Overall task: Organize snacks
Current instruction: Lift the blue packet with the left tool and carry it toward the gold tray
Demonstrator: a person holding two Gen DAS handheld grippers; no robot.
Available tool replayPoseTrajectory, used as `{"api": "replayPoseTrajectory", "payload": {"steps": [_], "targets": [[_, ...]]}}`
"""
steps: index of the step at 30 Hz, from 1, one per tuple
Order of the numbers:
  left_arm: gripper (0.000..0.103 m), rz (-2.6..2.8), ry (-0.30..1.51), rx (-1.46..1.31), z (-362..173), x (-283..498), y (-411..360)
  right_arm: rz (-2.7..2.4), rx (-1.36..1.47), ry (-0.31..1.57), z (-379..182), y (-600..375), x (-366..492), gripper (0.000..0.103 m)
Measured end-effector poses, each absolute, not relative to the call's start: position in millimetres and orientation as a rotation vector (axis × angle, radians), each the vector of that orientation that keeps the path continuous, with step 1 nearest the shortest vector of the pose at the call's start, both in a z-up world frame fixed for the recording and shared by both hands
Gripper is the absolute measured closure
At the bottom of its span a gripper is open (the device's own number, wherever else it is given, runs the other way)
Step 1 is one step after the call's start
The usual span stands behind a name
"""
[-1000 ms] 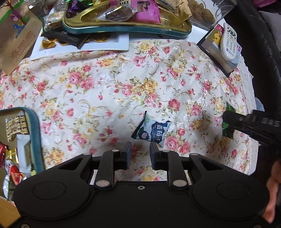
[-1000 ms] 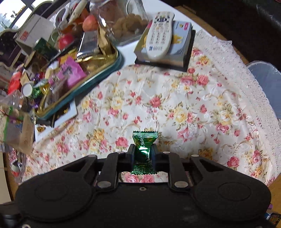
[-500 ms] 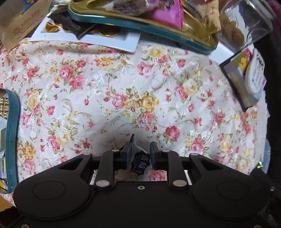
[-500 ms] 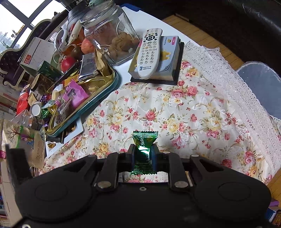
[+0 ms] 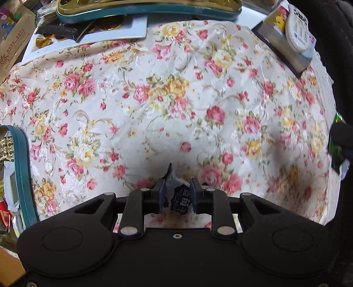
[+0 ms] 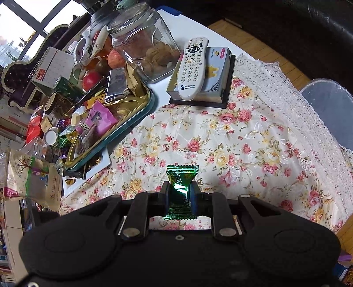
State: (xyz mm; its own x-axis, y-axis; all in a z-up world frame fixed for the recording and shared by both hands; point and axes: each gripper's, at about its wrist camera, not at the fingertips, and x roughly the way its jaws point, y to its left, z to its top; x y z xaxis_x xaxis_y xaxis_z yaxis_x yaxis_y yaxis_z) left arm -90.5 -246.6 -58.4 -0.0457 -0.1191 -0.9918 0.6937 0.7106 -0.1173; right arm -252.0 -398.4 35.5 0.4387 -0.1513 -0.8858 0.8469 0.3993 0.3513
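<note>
My left gripper (image 5: 176, 189) is shut on a small blue-and-white snack packet (image 5: 179, 199), held low over the floral tablecloth (image 5: 176, 99). My right gripper (image 6: 179, 192) is shut on a green foil candy (image 6: 179, 187), held above the same cloth (image 6: 242, 143). The right gripper with its green candy also shows at the right edge of the left wrist view (image 5: 339, 141). A teal-rimmed gold tray (image 6: 145, 108) full of snacks stands at the left of the right wrist view and at the top of the left wrist view (image 5: 143, 10).
A second teal-rimmed container (image 5: 22, 167) with snacks is at the left edge. A remote (image 6: 192, 68) lies on a card box (image 6: 218, 72). A glass cookie jar (image 6: 143, 44), fruit, a calendar (image 6: 53, 68) and a paper bag (image 6: 33, 176) crowd the back left.
My left gripper has come down over the blue-and-white packet and shut on it. My right gripper has lifted and drawn back with the green candy still in it.
</note>
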Motion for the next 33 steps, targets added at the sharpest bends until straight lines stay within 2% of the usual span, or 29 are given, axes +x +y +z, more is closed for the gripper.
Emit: {"api": "replayPoseTrajectory", "payload": {"steps": [4, 7, 12, 16, 17, 20, 25, 33], "targets": [[0.070, -0.716, 1.450, 0.506, -49.9, -92.8, -235.3, -0.753, 0.945, 0.896, 34.5, -397.1, -250.2, 0.083], [0.071, -0.746, 1.334, 0.480, -29.4, -94.6, -227.9, -0.745, 0.935, 0.900, 34.3, -395.7, -248.4, 0.083], [0.067, -1.015, 1.030, 0.761, -2.4, -120.4, -233.2, -0.734, 0.936, 0.902, 34.1, -396.5, -249.3, 0.083], [0.066, -1.248, 0.761, 1.031, -10.3, -153.6, -227.8, -0.740, 0.942, 0.908, 32.2, -400.4, -253.0, 0.083], [0.062, -1.313, 0.662, 1.128, -14.5, -163.8, -221.7, -0.744, 0.949, 0.905, 32.6, -401.8, -254.8, 0.083], [0.062, -1.394, 0.458, 1.367, -24.7, -179.4, -204.9, -0.753, 0.962, 0.881, 36.5, -404.4, -259.5, 0.083], [0.062, -1.460, 0.517, 1.487, -35.4, -170.5, -208.3, -0.767, 0.967, 0.880, 36.5, -406.0, -257.4, 0.083], [0.062, -1.593, 0.415, 1.585, -43.7, -185.9, -211.1, -0.738, 0.973, 0.916, 30.8, -400.7, -241.4, 0.083]]}}
